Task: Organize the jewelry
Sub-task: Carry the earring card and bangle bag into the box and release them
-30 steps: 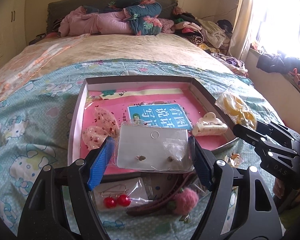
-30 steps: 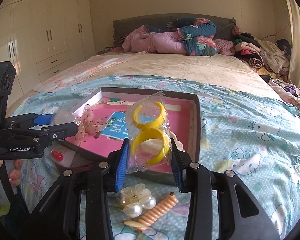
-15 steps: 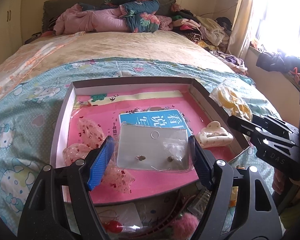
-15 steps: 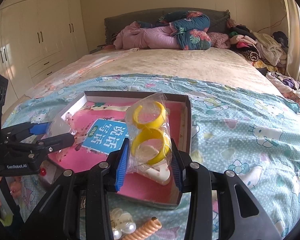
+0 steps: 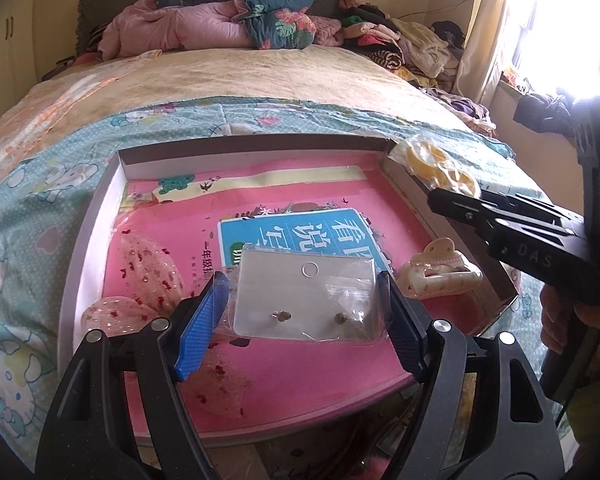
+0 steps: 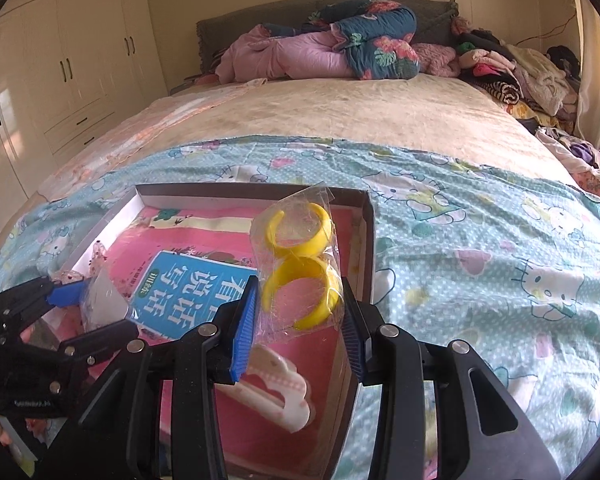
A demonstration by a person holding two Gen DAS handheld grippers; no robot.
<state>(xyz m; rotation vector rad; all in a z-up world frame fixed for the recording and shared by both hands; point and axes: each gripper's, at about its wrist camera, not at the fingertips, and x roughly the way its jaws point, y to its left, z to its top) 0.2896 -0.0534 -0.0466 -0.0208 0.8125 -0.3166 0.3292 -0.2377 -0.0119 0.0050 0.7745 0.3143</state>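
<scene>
A shallow tray (image 5: pixel 252 146) with a pink lining lies on the bed. My left gripper (image 5: pixel 304 312) is shut on a clear packet (image 5: pixel 308 296) with two small stud earrings on a white card, and holds it over the tray's near half. My right gripper (image 6: pixel 298 320) is shut on a clear bag of yellow rings (image 6: pixel 300 276) above the tray's (image 6: pixel 252 190) right side. In the left wrist view that bag (image 5: pixel 436 164) hangs over the tray's right wall. A cream hair claw (image 5: pixel 440 276) and pink spotted bows (image 5: pixel 148 268) lie in the tray.
A blue-labelled booklet (image 5: pixel 300 232) lines the tray floor. The cartoon-cat bedspread (image 6: pixel 480 264) surrounds the tray. Folded quilts (image 6: pixel 340 52) and a clothes pile (image 6: pixel 512 76) sit at the bed's far end, with wardrobes (image 6: pixel 60 60) on the left. A hand (image 5: pixel 556 320) holds the right gripper.
Both grippers have moved forward from the bedspread's front edge to over the tray, each still holding its packet. The red earrings, pearl clip and spiral tie have dropped out of view.
</scene>
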